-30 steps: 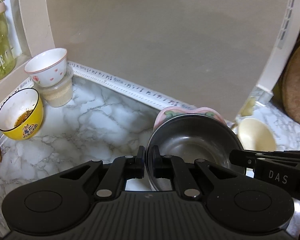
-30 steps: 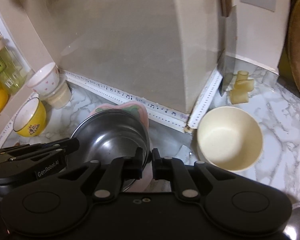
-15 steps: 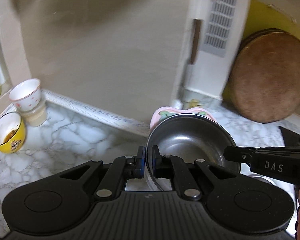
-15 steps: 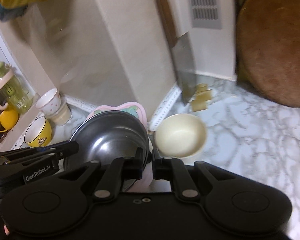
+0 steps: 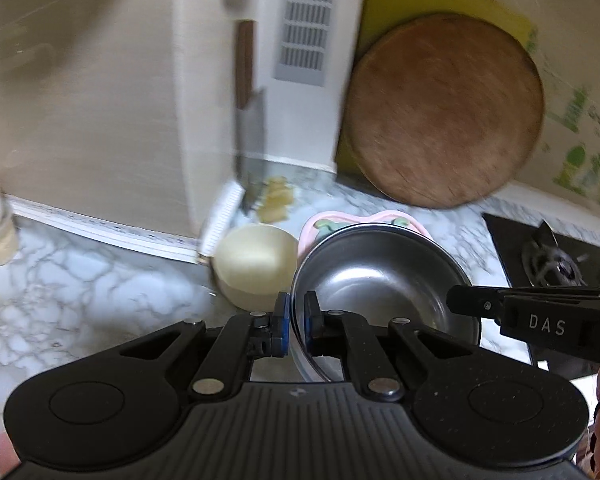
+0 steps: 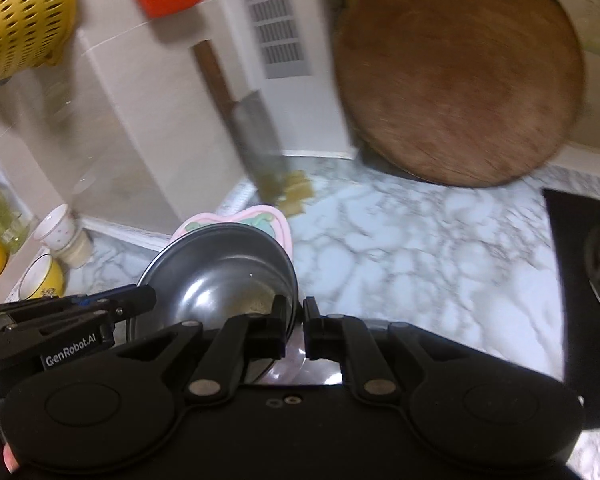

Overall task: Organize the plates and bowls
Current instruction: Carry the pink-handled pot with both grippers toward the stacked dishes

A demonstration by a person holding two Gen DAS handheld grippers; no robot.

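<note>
One steel bowl (image 5: pixel 380 280), shiny and round, is seen at lower centre of both views, stacked on one pink plate (image 5: pixel 316 222). Its rim is pinched on opposite sides by the left gripper (image 5: pixel 293 320) and the right gripper (image 6: pixel 296 326). One cream bowl (image 5: pixel 256 264) is seen just left of it on the marble counter (image 6: pixel 420 248).

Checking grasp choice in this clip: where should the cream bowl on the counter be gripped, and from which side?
Grip the cream bowl by its thin upright rim, one finger inside and one outside, coming from above on its open near-left side; the carried steel bowl and the wall crowd the others.
</note>
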